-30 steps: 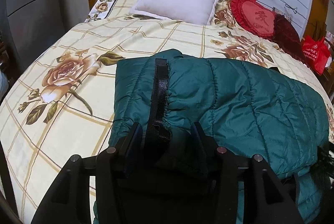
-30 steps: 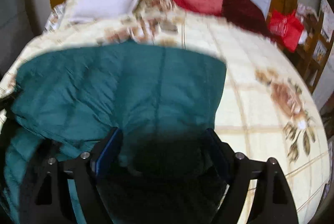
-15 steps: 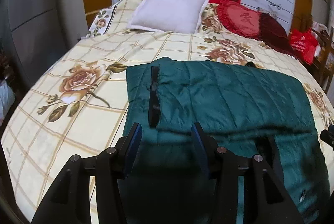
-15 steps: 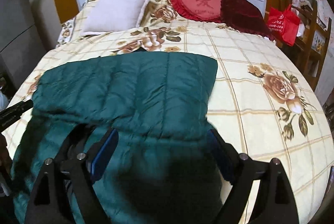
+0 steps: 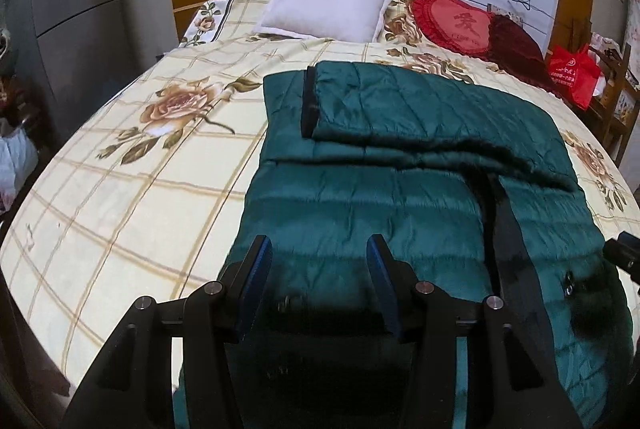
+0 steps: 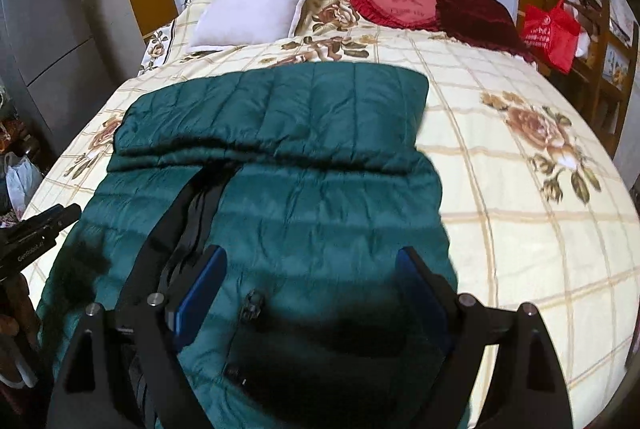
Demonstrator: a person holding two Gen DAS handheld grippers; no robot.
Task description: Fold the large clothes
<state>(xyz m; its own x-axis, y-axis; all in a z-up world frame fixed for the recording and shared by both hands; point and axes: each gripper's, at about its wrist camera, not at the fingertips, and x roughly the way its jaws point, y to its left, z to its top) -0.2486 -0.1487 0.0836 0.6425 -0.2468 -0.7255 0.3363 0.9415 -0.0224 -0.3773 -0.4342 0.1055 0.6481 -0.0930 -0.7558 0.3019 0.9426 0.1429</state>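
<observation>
A dark green quilted jacket (image 5: 400,157) lies flat on the bed, its far part folded toward me over the body, with a black strip along the fold's left edge. It also shows in the right wrist view (image 6: 288,149). A black zipper band (image 6: 192,213) runs down the near half. My left gripper (image 5: 318,261) is open and empty above the jacket's near left part. My right gripper (image 6: 310,269) is open and empty above the near right part. The left gripper's body (image 6: 36,229) shows at the left edge of the right wrist view.
The bed has a cream floral checked cover (image 5: 132,181). At its head lie a white pillow (image 5: 328,1), a red heart cushion (image 5: 456,21) and a dark red cushion (image 6: 476,13). A red bag (image 6: 548,33) sits on wooden furniture at the right. Grey cabinets (image 5: 80,5) stand at the left.
Both grippers let go of the jacket's edge and drew back and up toward me. The folded part now lies flat on the jacket's body.
</observation>
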